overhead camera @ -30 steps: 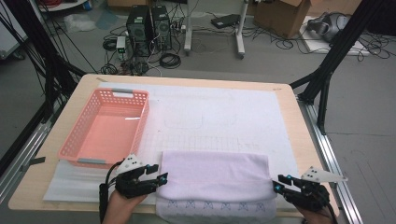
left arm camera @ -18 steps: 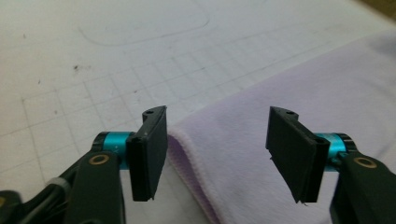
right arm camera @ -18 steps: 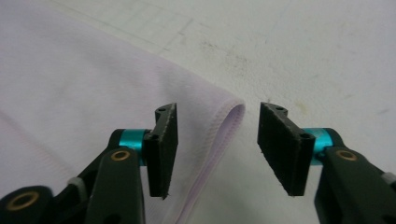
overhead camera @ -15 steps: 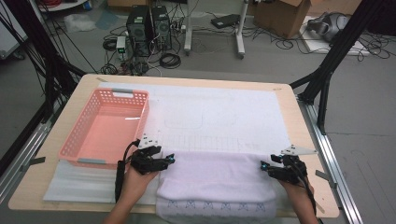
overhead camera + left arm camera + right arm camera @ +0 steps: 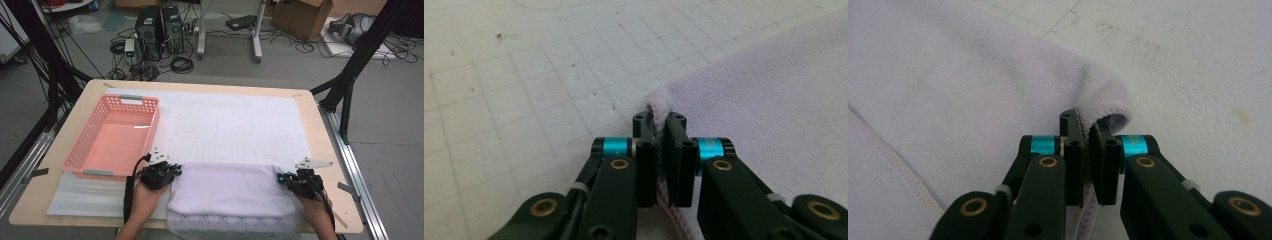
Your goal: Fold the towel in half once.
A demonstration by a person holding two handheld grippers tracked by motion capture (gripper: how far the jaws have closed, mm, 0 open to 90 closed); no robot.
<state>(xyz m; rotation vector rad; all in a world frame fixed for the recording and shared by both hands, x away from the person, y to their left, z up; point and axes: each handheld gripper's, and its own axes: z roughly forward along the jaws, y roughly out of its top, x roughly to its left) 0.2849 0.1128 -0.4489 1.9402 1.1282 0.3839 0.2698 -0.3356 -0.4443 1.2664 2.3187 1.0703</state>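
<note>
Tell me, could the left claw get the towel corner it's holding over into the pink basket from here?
Probably yes: the left claw, shut on the towel, sits just beside the pink basket, whose top is open.

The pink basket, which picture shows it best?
The high view: the pink basket sits whole on the table's left side, beside the lilac towel. The two gripper views look at towel corners pinched in the jaws and the white mat, not the basket.
</note>
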